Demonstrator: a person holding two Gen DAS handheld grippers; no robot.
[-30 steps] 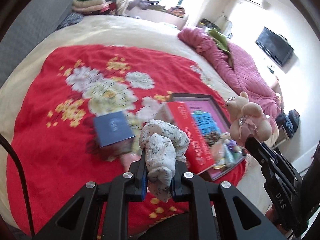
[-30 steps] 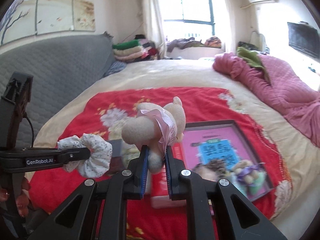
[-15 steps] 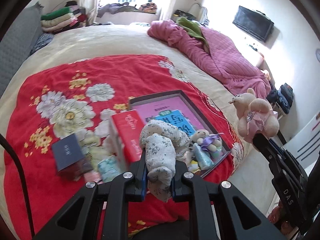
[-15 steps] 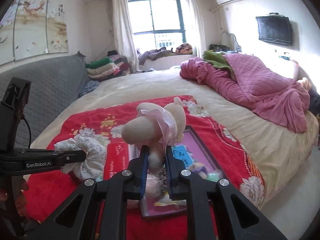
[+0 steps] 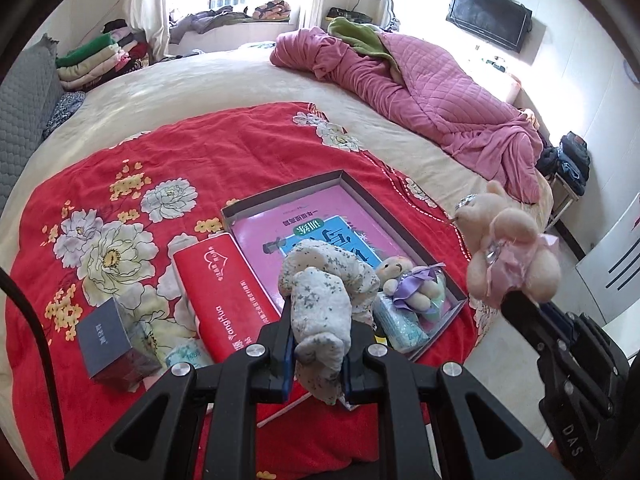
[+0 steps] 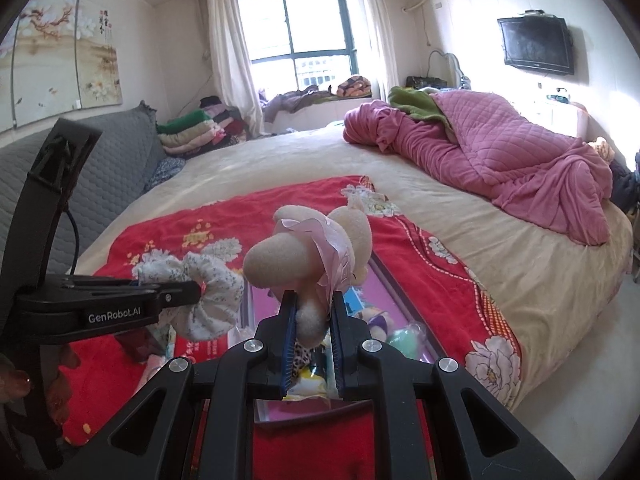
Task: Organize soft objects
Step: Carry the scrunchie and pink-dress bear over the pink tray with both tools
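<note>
My left gripper point(image 5: 318, 338) is shut on a white speckled scrunchie point(image 5: 324, 296), held above the near end of a shallow grey box point(image 5: 280, 194). The box lies on the red flowered blanket point(image 5: 240, 148) and holds a pink book, a small plush bear point(image 5: 404, 280) with a purple bow and a teal packet. My right gripper point(image 6: 313, 322) is shut on a cream plush bear point(image 6: 292, 256) in a pink dress, held up over the same box. In the left wrist view that bear point(image 5: 508, 252) hangs to the right of the box; the scrunchie point(image 6: 208, 296) shows left in the right wrist view.
A red box point(image 5: 224, 292) lies left of the grey box, and a dark blue box point(image 5: 108, 340) sits further left. A pink quilt point(image 5: 420, 96) is heaped on the far right of the bed. Folded clothes point(image 5: 96, 60) are stacked by the grey headboard. The bed edge drops off on the right.
Both grippers have swung to the right across the bed, still gripping their loads. The grey box has come under them and the dark blue box has slid to the left.
</note>
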